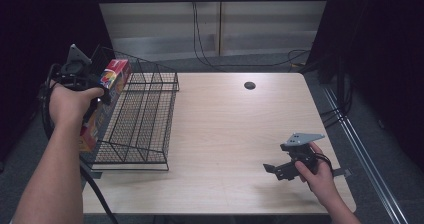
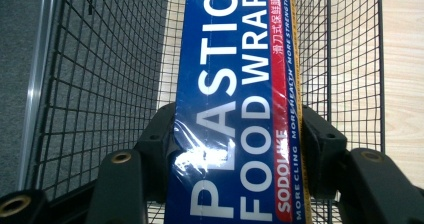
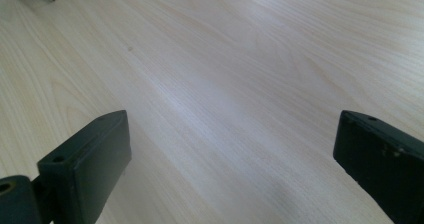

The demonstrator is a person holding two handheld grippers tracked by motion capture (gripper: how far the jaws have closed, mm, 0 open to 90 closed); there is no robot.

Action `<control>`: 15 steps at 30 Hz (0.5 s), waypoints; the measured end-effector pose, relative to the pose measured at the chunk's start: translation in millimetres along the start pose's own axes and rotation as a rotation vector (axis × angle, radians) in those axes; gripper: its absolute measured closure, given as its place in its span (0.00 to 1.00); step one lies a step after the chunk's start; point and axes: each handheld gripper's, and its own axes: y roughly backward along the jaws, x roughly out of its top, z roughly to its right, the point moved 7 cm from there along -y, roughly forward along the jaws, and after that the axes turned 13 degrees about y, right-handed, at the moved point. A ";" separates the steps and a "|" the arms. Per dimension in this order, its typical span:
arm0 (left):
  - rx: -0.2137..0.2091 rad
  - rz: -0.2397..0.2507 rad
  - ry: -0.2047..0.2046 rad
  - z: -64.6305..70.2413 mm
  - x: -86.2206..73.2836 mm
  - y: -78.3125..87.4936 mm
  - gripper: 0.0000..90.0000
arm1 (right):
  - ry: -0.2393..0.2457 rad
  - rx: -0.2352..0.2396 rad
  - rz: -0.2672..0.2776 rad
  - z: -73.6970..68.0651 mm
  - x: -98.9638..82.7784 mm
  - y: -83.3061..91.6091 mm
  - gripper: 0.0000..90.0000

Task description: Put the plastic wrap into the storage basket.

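1. The right gripper (image 1: 292,164) rests low over the near right part of the counter (image 1: 240,134). In the right gripper view its jaws stand wide apart with only bare wood between them, so it grasps nothing and lies well apart from the box.
2. The left gripper (image 2: 235,139) is clenched on the plastic wrap box (image 2: 235,99); its jaws press the box's two long sides.
3. The box's long axis runs straight away from the jaws, down the length of the wire basket (image 1: 145,114) at the counter's left edge. In the high view the box (image 1: 112,79) sits along the basket's left wall.
4. Whether the box rests on the basket floor or is held clear of it, I cannot tell.
5. My judgement: the next move turns on that lengthwise alignment, and the left hand (image 1: 70,104) alone is placed for it.
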 end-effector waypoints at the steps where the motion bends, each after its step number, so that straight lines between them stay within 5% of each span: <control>1: -0.001 -0.005 0.000 0.5 -0.6 -0.7 0.48 | 0.001 0.002 0.001 0.0 0.1 -0.1 0.02; 15: 0.010 -0.021 0.005 -3.1 -3.8 -6.5 0.48 | -0.009 0.008 0.008 0.1 0.0 0.6 0.02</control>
